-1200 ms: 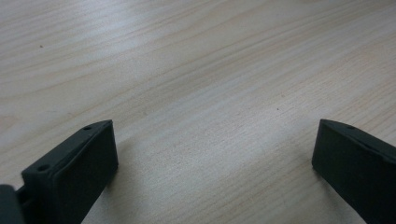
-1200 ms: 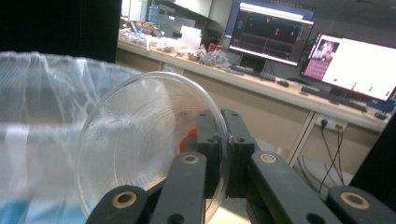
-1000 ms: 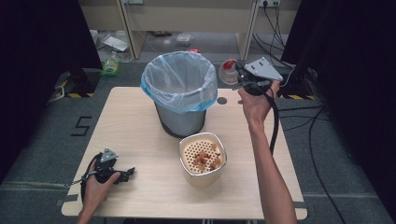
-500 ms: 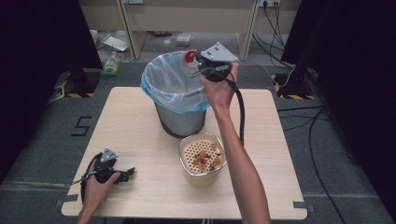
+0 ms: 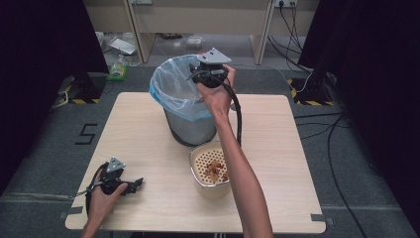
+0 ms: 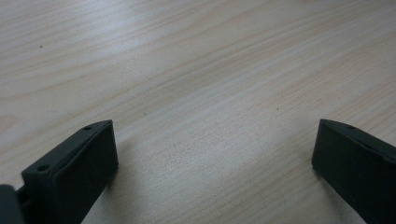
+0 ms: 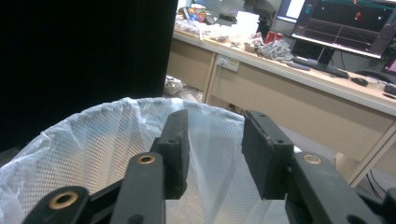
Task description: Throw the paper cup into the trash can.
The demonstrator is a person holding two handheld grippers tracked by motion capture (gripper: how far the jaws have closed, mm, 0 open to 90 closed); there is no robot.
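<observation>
Even overhead light, soft shadows on table (image 5: 148, 129), dark surroundings, mild blur

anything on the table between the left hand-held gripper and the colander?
Nothing. In the high view, bare wood of the table runs from the left hand-held gripper to the colander. The left gripper view shows bare tabletop ahead of its open jaws.

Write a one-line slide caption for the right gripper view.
Right claw, jaws parted and empty, poised over the bag-lined mesh bin.
</observation>
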